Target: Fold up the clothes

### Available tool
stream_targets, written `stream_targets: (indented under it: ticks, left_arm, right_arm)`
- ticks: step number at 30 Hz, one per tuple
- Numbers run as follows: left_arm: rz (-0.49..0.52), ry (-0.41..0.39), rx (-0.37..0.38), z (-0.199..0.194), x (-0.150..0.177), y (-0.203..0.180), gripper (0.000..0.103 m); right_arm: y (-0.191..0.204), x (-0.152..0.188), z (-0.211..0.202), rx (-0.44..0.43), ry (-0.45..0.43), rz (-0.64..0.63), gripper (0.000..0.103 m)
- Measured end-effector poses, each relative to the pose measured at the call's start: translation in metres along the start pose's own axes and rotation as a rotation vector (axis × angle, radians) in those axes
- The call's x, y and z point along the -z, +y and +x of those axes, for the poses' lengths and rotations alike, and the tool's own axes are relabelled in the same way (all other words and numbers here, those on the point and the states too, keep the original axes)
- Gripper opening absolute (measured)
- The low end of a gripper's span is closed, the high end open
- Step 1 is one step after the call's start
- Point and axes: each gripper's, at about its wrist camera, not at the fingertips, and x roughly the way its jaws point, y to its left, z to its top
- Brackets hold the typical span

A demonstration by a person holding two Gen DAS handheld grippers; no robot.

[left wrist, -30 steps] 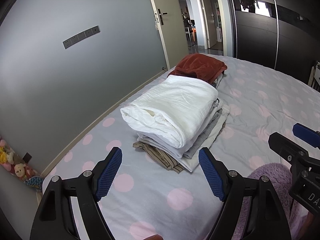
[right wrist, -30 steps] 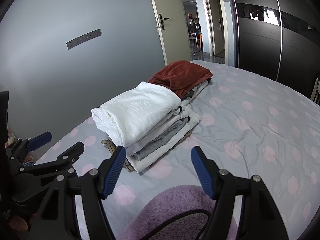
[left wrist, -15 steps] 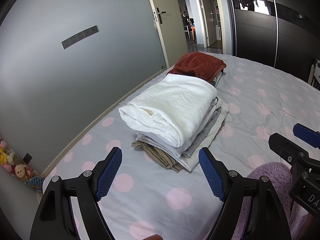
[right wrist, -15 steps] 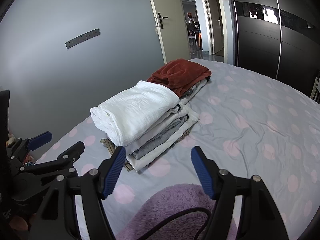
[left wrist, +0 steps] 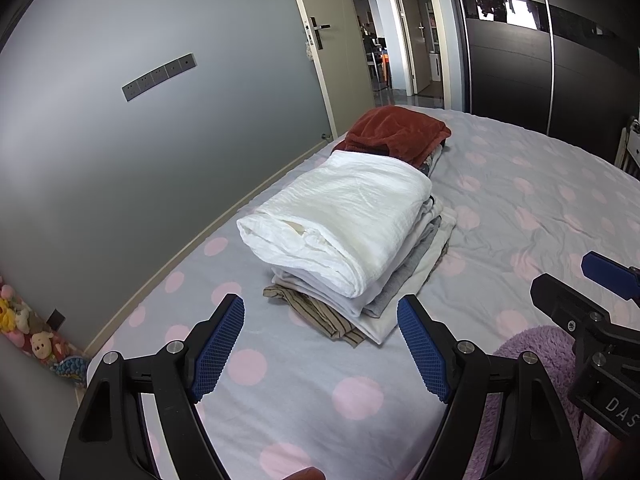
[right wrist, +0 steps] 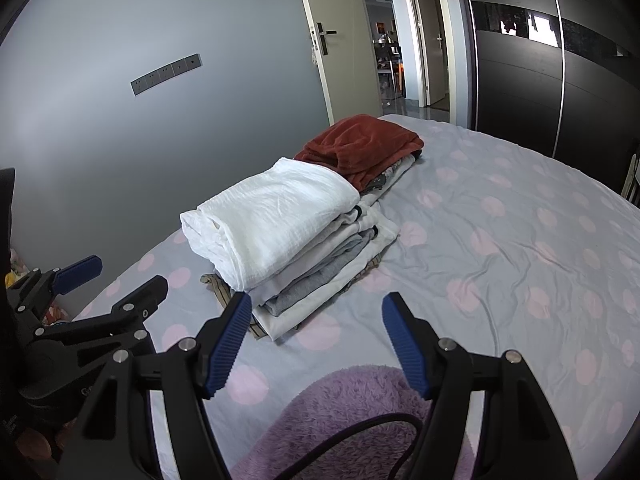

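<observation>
Both grippers, left gripper [left wrist: 320,344] and right gripper [right wrist: 316,340], stay spread and empty, unmoved before the folded clothes stack [left wrist: 348,236].

Two grippers: left gripper [left wrist: 320,328], right gripper [right wrist: 316,328]. One stack of folded clothes [left wrist: 360,248], exact layer count unclear. One rust-red garment [left wrist: 396,132] on a second pile. One purple fluffy item [right wrist: 352,408]. One bed [left wrist: 540,200]. One open door [left wrist: 324,40]. One wall switch strip [left wrist: 160,76].
</observation>
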Motion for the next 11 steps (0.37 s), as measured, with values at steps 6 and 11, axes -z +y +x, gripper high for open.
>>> stream_targets:
  ticks: [6, 11]
  left_arm:
    - [0.002, 0.001, -0.001, 0.0002, -0.0003, -0.0013, 0.080]
    - [0.013, -0.002, 0.005, -0.0030, 0.0014, -0.0030, 0.080]
  right_arm:
    - [0.0002, 0.0010, 0.0003, -0.001, 0.004, -0.003, 0.067]
    - [-0.0008, 0.0015, 0.0007, 0.000, 0.006, -0.004, 0.067]
